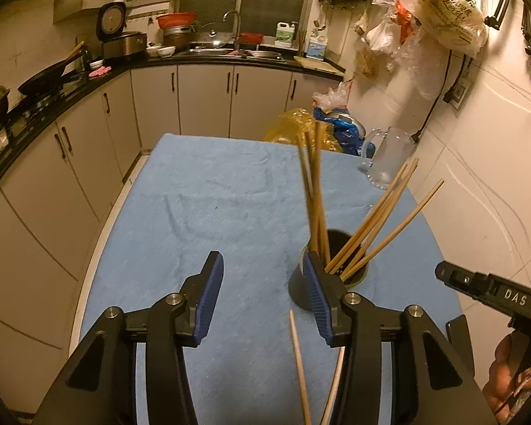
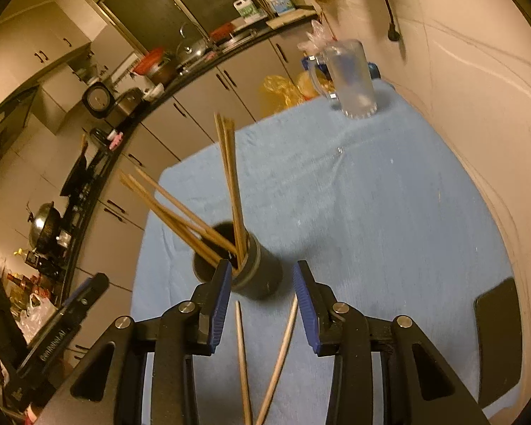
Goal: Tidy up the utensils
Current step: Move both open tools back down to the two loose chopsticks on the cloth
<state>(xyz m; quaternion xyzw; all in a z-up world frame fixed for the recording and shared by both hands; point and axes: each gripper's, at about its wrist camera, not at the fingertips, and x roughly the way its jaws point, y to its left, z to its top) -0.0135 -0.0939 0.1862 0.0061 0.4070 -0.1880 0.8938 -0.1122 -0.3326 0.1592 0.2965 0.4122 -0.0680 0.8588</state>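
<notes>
Both tongs stand apart, clamping nothing. The left tongs [image 1: 265, 297] sit low in the frame, the dark holder [image 1: 322, 276] of chopsticks [image 1: 371, 223] behind their right blade. Two loose chopsticks [image 2: 262, 357] lie on the blue surface [image 2: 389, 194] between the right tongs [image 2: 262, 301].

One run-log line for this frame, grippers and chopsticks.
left gripper: open | right gripper: open | dark holder: chopsticks inside | two loose chopsticks: on blue cloth
</notes>
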